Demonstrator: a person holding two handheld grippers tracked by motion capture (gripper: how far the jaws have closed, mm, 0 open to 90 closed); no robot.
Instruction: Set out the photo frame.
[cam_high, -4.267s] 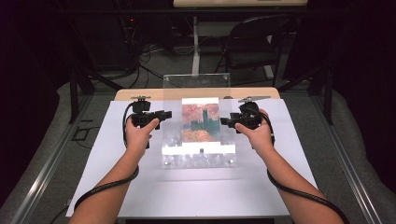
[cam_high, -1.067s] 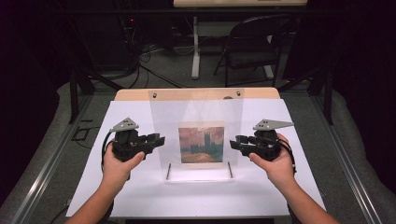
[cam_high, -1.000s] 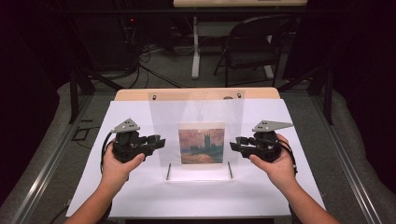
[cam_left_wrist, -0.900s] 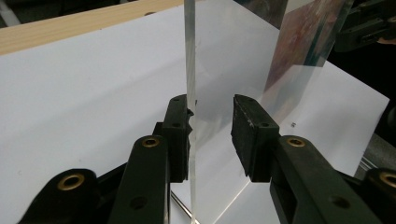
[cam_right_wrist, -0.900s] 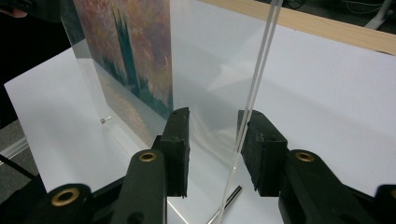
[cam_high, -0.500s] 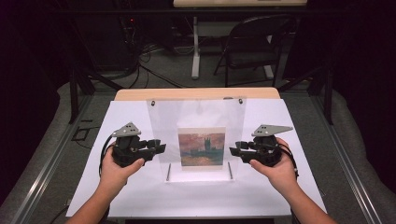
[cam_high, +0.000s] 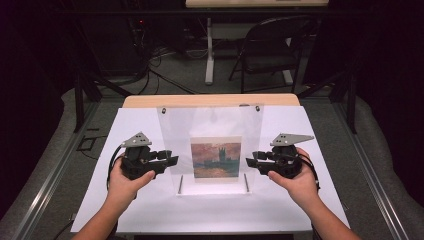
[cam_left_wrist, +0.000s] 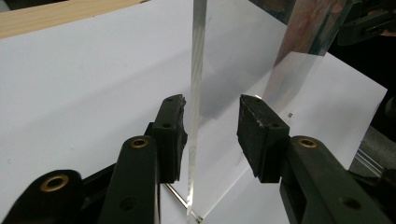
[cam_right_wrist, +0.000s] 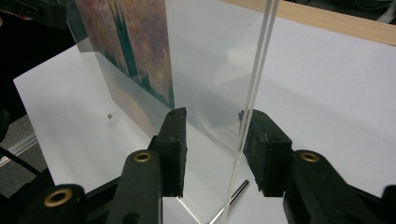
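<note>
High view: two hand-held grippers flanking an upright clear frame on a white table.

Nearest the camera, both forearms are entering from the bottom edge, wrists level. The white table sheet (cam_high: 150, 210) is lying over a wooden tabletop (cam_high: 210, 100); a folding chair (cam_high: 272, 47) and floor cables (cam_high: 165, 75) are standing in the dark room beyond. The acrylic frame (cam_high: 210, 125), displaying a painting print (cam_high: 215, 157), is standing upright at centre. The left gripper (cam_high: 170, 160) and right gripper (cam_high: 250, 161) are straddling its side edges; their jaws have just been opening, pads standing partly apart and clear of the acrylic edge between them.
</note>
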